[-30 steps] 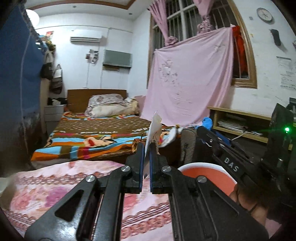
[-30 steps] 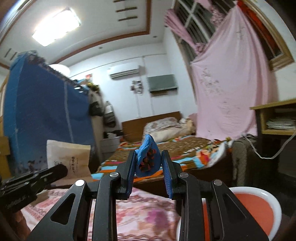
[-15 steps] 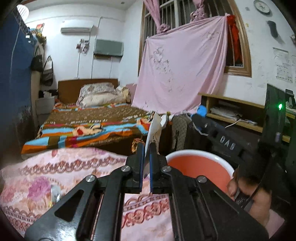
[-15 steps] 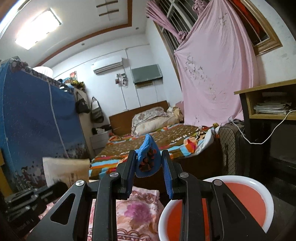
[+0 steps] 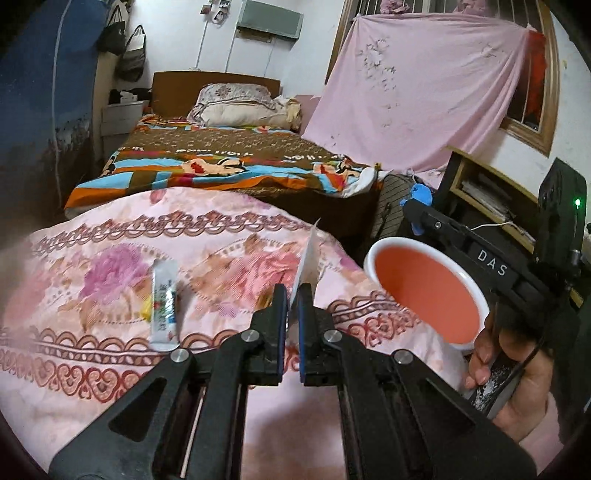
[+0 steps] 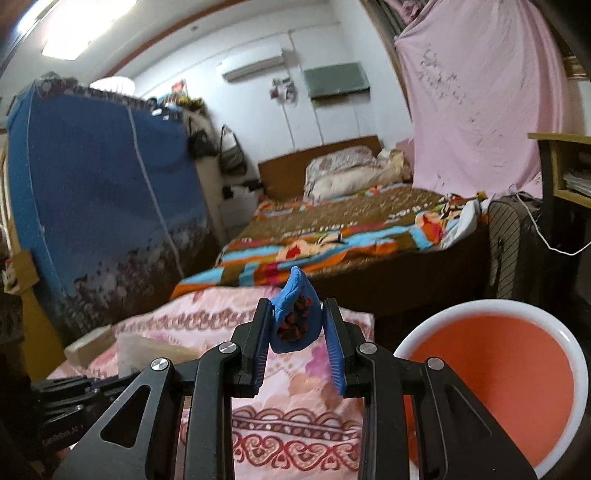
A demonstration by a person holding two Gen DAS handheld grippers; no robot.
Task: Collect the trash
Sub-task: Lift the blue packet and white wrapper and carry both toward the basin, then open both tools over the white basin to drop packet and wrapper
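Fingers of the left gripper (image 5: 291, 295) pinch a white paper scrap (image 5: 308, 264), the right gripper (image 6: 297, 334) a blue wrapper (image 6: 293, 314); both have tipped down toward the orange basin (image 5: 428, 291), so dropping seems next, with a sachet (image 5: 163, 304) uncollected on the quilt (image 5: 110, 373).

Ceiling lamp (image 6: 79, 31) glare (overexposed), fisheye warp, blur

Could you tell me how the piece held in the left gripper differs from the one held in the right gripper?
The white wrapper in the left gripper is thin, flat and upright; the blue wrapper in the right gripper is crumpled and bulging, with red-brown inside. Both are pinched above the pink bedcover.
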